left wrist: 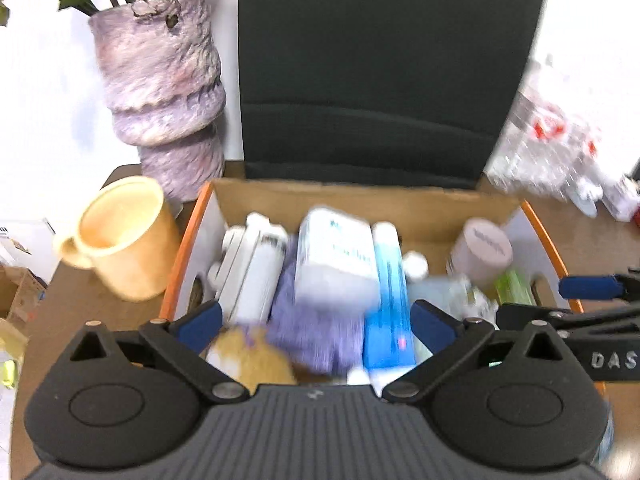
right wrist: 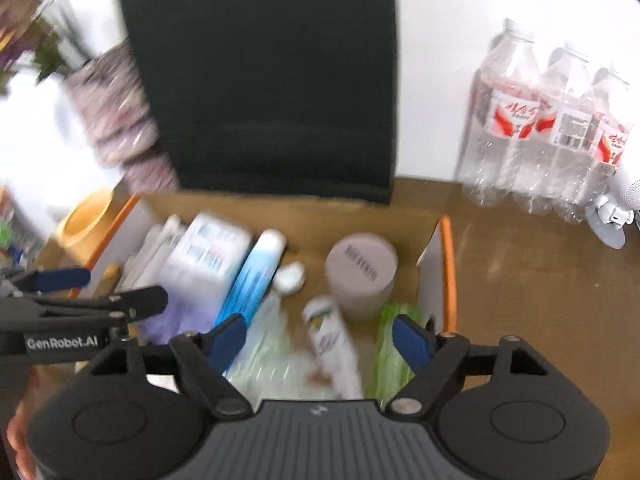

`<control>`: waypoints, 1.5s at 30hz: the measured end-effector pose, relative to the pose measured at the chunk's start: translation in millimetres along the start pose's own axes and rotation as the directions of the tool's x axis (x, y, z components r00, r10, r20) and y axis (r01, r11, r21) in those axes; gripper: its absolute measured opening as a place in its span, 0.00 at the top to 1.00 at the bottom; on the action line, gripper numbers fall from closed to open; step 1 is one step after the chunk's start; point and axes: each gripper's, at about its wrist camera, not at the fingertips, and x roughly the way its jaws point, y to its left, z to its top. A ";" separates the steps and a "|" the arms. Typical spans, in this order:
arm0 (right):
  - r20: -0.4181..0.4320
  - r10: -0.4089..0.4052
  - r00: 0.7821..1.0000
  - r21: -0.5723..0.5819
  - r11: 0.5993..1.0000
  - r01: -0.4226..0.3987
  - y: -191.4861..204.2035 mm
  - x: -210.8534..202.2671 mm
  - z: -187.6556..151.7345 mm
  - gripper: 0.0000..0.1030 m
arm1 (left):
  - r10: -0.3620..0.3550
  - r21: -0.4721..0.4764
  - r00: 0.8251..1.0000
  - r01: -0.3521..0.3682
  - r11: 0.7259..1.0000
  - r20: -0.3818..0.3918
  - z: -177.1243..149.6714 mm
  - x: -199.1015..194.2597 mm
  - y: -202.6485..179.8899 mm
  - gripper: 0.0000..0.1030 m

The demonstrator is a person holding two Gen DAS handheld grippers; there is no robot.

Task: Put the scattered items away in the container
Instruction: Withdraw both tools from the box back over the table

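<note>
An orange-edged cardboard box (left wrist: 188, 236) (right wrist: 448, 264) with a raised black lid (left wrist: 372, 72) holds several items: a white bottle (left wrist: 336, 260) (right wrist: 208, 252), a blue tube (left wrist: 388, 304) (right wrist: 256, 276), a purple cloth (left wrist: 316, 328), a pink jar (left wrist: 482, 250) (right wrist: 360, 272), a white spray can (left wrist: 252, 272) and a white-green tube (right wrist: 332, 340). My left gripper (left wrist: 316, 320) is open and empty above the box's left half. My right gripper (right wrist: 320, 336) is open and empty above the right half; it shows at the right edge of the left wrist view (left wrist: 588, 288).
A yellow mug (left wrist: 120, 240) (right wrist: 86, 216) and a purple textured vase (left wrist: 160, 84) with a plant stand left of the box. A shrink-wrapped pack of water bottles (right wrist: 548, 136) (left wrist: 548, 148) stands at the back right on the brown table (right wrist: 540, 300).
</note>
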 end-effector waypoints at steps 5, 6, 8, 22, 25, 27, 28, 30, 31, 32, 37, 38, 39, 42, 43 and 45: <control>-0.023 0.002 1.000 -0.020 1.000 -0.002 11.3 -23.4 -26.4 0.22 | 0.005 0.020 1.000 -0.006 1.000 0.006 -25.9 -35.7 -1.1 0.00; -0.028 0.002 1.000 -0.024 1.000 -0.003 13.5 -28.1 -31.6 0.22 | 0.005 0.025 1.000 -0.006 1.000 0.008 -29.7 -42.3 -2.1 0.00; -0.037 0.003 0.999 -0.032 0.999 -0.004 18.0 -37.5 -42.2 0.21 | 0.005 0.034 1.000 -0.006 0.999 0.018 -36.7 -56.4 -4.3 0.00; 0.075 0.011 0.997 -0.082 0.997 -0.005 43.5 -116.0 -119.0 0.20 | -0.007 0.041 0.992 0.002 0.999 0.122 -95.5 -129.4 -14.6 0.00; 0.112 0.023 0.993 -0.064 0.998 -0.016 44.1 -129.7 -138.8 0.17 | -0.006 0.055 0.990 -0.002 0.998 0.144 -110.9 -141.6 -19.0 0.00; 0.136 0.030 0.990 -0.052 0.998 -0.023 44.4 -138.8 -152.0 0.17 | 0.001 0.068 0.986 -0.013 0.998 0.168 -127.0 -147.9 -21.0 0.00; 0.155 0.032 0.987 -0.052 0.998 -0.024 45.5 -142.3 -161.7 0.17 | 0.005 0.075 0.983 -0.019 0.997 0.181 -135.2 -151.0 -22.0 0.00; 0.196 0.032 0.980 -0.056 0.998 -0.022 48.3 -148.7 -183.1 0.16 | -0.011 0.088 0.974 -0.009 0.996 0.226 -156.0 -156.6 -20.4 0.00; 0.220 0.028 0.975 -0.059 0.998 -0.016 48.9 -149.9 -195.6 0.15 | -0.016 0.095 0.967 -0.008 0.995 0.253 -169.2 -159.2 -18.4 0.00; 0.245 0.023 0.969 -0.063 0.998 -0.008 49.4 -150.6 -208.5 0.15 | -0.013 0.089 0.961 -0.013 0.996 0.275 -181.2 -160.7 -16.0 0.00; 0.348 0.004 0.937 -0.076 0.997 0.023 51.8 -150.1 -270.5 0.13 | -0.062 0.057 0.926 0.044 0.997 0.372 -250.7 -156.8 -2.9 0.00; 0.347 0.006 0.938 -0.072 0.997 0.020 52.4 -146.1 -279.7 0.12 | -0.064 0.057 0.927 0.046 0.997 0.369 -262.2 -152.5 -2.4 0.00; 0.341 0.005 0.940 -0.068 0.997 0.019 53.5 -140.7 -288.4 0.12 | -0.056 0.052 0.935 0.040 0.998 0.351 -270.2 -147.7 -2.8 0.00; 0.344 -0.008 0.939 -0.058 0.998 0.030 59.0 -127.1 -308.9 0.12 | -0.040 0.024 0.957 0.034 0.999 0.288 -284.2 -135.9 -2.9 0.00; 0.339 -0.008 0.941 -0.055 0.998 0.029 60.5 -123.4 -312.4 0.12 | -0.028 0.019 0.958 0.024 1.000 0.284 -286.4 -133.8 -2.9 0.00; 0.309 -0.020 0.951 -0.035 0.999 0.033 61.6 -115.9 -314.2 0.12 | -0.006 0.010 0.961 0.003 1.000 0.275 -290.7 -129.7 -3.0 0.00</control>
